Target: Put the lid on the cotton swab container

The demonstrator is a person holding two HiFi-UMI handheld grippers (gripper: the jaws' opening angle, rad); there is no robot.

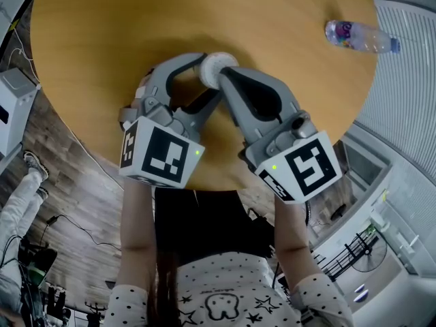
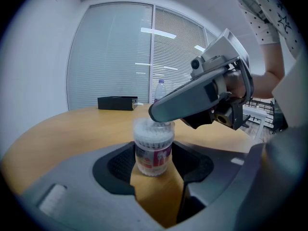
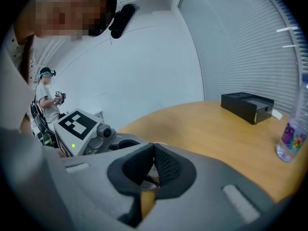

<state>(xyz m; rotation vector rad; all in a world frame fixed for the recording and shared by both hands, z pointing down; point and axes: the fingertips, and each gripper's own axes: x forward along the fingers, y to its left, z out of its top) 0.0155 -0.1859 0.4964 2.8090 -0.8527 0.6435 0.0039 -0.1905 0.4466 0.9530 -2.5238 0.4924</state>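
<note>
Two tongs meet over the round wooden bench. The left tongs close their ribbed black pads on the cotton swab container, probably to hold this light, clear plastic cylinder upright. The right tongs, jaws shut together, rest their tip on the translucent lid, seemingly to press it down. Farther right stands a water bottle, and beyond it a matte black box.
</note>
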